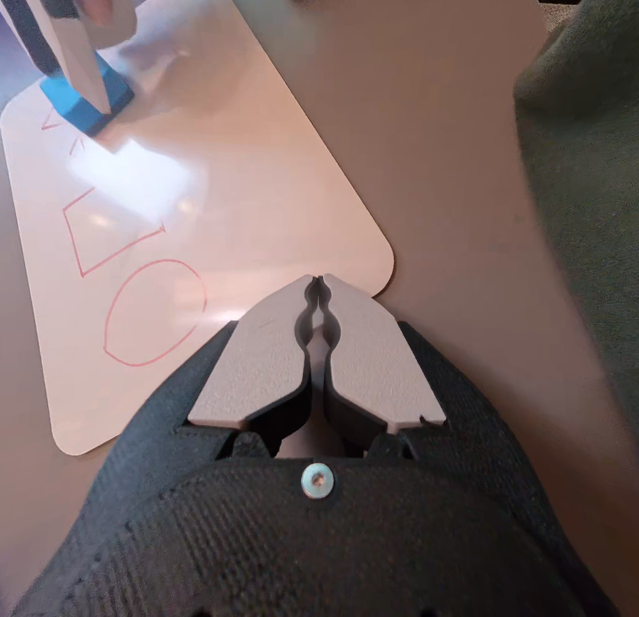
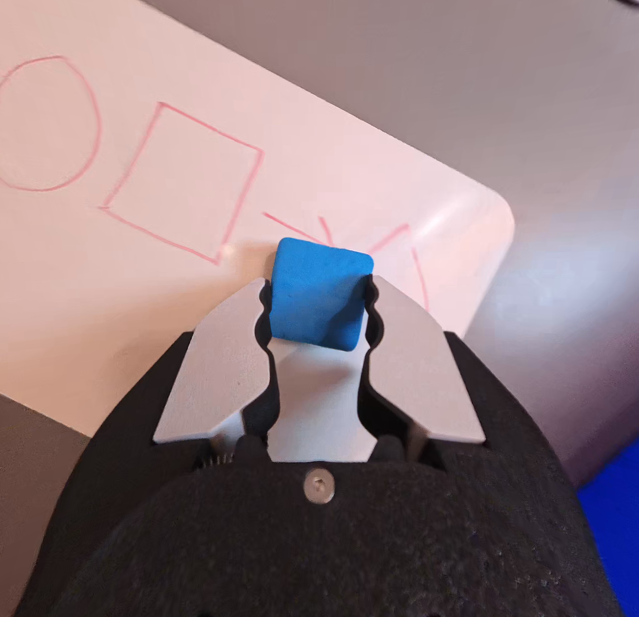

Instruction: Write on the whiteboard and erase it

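A white whiteboard (image 1: pixel 242 192) lies flat on the brown table, also in the right wrist view (image 2: pixel 311 171). It bears red marker drawings: a circle (image 1: pixel 114 309), a square (image 1: pixel 71 233) and a partly wiped shape (image 2: pixel 387 242). My right gripper (image 2: pixel 316 282) is shut on a blue eraser block (image 2: pixel 316 299) and presses it on the board over the wiped shape; it also shows in the left wrist view (image 1: pixel 103 109) at the board's far end, on the eraser (image 1: pixel 79 112). My left gripper (image 1: pixel 318 278) is shut and empty, at the board's near right corner.
The brown table (image 1: pixel 432 150) surrounds the board. A dark green sleeve (image 1: pixel 587 150) fills the right edge of the left wrist view. A bright blue surface (image 2: pixel 615 517) shows at the lower right of the right wrist view.
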Tool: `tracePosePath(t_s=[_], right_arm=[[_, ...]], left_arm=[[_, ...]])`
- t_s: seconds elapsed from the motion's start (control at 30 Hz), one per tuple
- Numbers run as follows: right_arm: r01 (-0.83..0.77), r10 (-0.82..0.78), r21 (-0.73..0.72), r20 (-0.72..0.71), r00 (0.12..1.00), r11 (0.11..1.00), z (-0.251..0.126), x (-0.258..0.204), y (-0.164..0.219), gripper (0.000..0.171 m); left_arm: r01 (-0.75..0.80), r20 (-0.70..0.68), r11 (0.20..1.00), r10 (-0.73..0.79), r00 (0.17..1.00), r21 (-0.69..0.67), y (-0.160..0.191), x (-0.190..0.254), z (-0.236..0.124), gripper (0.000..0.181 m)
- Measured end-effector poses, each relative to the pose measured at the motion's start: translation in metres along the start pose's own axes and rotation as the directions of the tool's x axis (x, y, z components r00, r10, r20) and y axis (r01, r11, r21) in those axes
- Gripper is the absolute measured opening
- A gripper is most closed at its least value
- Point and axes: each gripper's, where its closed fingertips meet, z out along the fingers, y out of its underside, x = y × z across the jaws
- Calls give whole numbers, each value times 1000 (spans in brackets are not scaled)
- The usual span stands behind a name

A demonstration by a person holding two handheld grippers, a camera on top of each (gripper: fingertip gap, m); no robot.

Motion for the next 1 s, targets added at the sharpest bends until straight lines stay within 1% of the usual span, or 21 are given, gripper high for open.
tracePosePath(t_s=[0.07, 0.1, 0.17, 0.2, 0.27, 0.33, 0.37, 0.4, 0.43, 0.5, 0.53, 0.57, 0.63, 0.67, 0.7, 0.73, 0.8, 0.83, 0.87, 0.97, 1.0], right_arm=[[48, -48, 3, -17, 999, 999, 5, -3, -10, 53], [7, -6, 20, -38, 999, 1000, 7, 13, -12, 53], [-136, 140, 56, -70, 988, 989, 4, 55, -5, 53], [-159, 162, 53, -72, 984, 986, 1, 63, 1, 52], [-94, 95, 25, -40, 995, 995, -2, 41, 5, 52], [7, -7, 25, 19, 1000, 1000, 3, 2, -5, 52], [38, -38, 33, 20, 999, 999, 7, -4, -10, 52], [14, -14, 47, 7, 1000, 999, 9, 6, -13, 52], [-51, 53, 67, -29, 998, 996, 8, 30, -12, 52], [-175, 182, 94, -74, 980, 980, -1, 72, 3, 52], [-176, 182, 88, -75, 980, 980, -5, 72, 10, 52], [-138, 142, 72, -65, 988, 988, -6, 59, 12, 52], [-25, 25, 44, -7, 1000, 999, -2, 13, 4, 52], [31, -31, 38, -7, 999, 999, 2, 1, -3, 52], [45, -44, 38, -23, 999, 998, 5, 4, -9, 52], [4, -2, 46, -49, 999, 999, 9, 21, -14, 52], [-141, 147, 76, -88, 985, 987, 10, 72, -13, 52], [-167, 173, 74, -87, 981, 983, 8, 82, -10, 52], [-131, 136, 58, -85, 987, 990, 8, 77, -9, 52], [65, -66, 32, 37, 997, 997, 17, 2, -27, 52], [117, -118, 30, 41, 992, 993, 22, -10, -34, 52]], left_arm=[[5, -5, 1000, -5, 1000, -2, -1, 1, 0, 0], [6, -5, 1000, -6, 1000, -5, -1, 1, 1, 0], [5, 0, 1000, -5, 1000, -11, -1, 1, 0, 0], [5, 3, 1000, -5, 1000, -13, -1, 1, 0, 0], [11, 2, 1000, -11, 1000, -13, 0, 2, -1, 0], [24, -7, 1000, -24, 1000, -11, 0, 2, -1, 0], [27, -11, 1000, -27, 1000, -10, 0, 2, -1, 0], [30, -12, 1000, -30, 999, -10, -1, 3, -1, 0], [28, -11, 1000, -28, 1000, -10, -1, 3, -1, 0], [25, -5, 1000, -25, 1000, -14, 0, 3, -1, 0], [22, -2, 1000, -22, 1000, -15, 0, 4, -2, 0], [23, -3, 1000, -23, 1000, -15, 0, 4, -2, 0], [33, -13, 999, -33, 999, -14, 0, 4, -2, 0], [33, -17, 999, -33, 999, -14, -1, 4, -2, 0], [31, -19, 999, -31, 999, -14, -1, 5, -2, 0], [29, -21, 999, -29, 999, -14, -1, 5, -1, 0], [26, -23, 1000, -26, 999, -16, -2, 7, -1, 0], [26, -21, 1000, -27, 999, -15, -2, 7, -2, 0], [27, -21, 1000, -27, 999, -14, -2, 7, -2, 0], [34, -30, 999, -35, 999, -12, -1, 7, -2, 0], [38, -36, 999, -38, 999, -12, -1, 7, -2, 0]])
